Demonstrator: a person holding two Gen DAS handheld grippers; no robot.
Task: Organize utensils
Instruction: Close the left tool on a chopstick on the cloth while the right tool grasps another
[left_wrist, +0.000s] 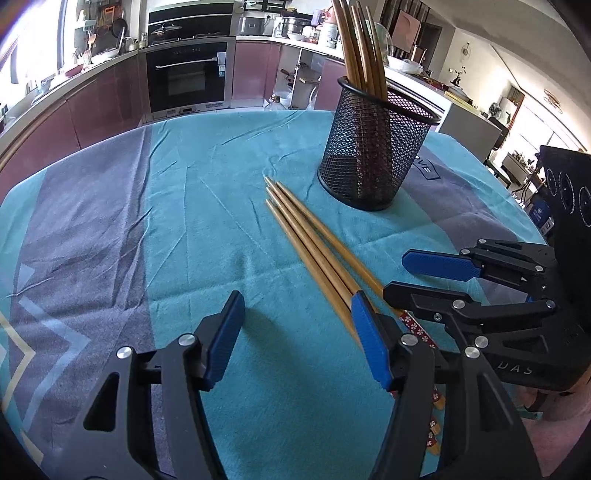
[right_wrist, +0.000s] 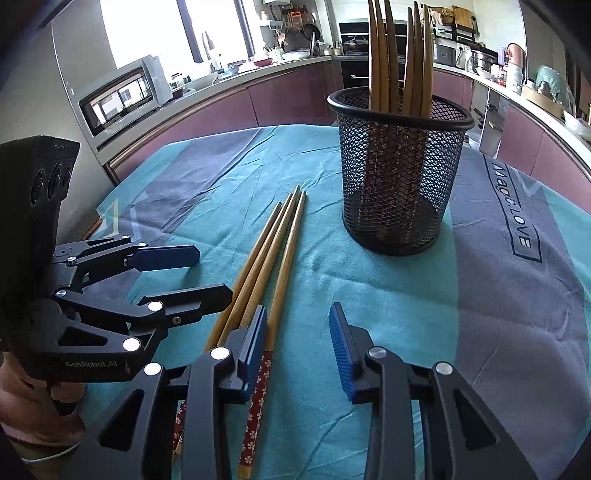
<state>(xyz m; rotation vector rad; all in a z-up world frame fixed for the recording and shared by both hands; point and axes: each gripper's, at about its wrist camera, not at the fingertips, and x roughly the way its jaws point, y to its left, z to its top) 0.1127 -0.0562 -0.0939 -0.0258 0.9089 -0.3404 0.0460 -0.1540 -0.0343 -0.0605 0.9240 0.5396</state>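
Three loose chopsticks (right_wrist: 266, 258) lie side by side at frame centre on the teal cloth (right_wrist: 184, 206) covering the bench, tips toward the mesh holder (right_wrist: 399, 177). The holder stands upright at upper right, more chopsticks (right_wrist: 400, 59) inside. The right hand-held gripper (right_wrist: 299, 350) is open, one chopstick between its jaws, unpressed. The left hand-held gripper (left_wrist: 295, 332) is open, empty, just beside the bundle.

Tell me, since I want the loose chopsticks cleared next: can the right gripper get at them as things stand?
Probably yes. The right gripper is open just above the chopsticks on the cloth, its left pad over them. Only the left gripper crowds their other side.
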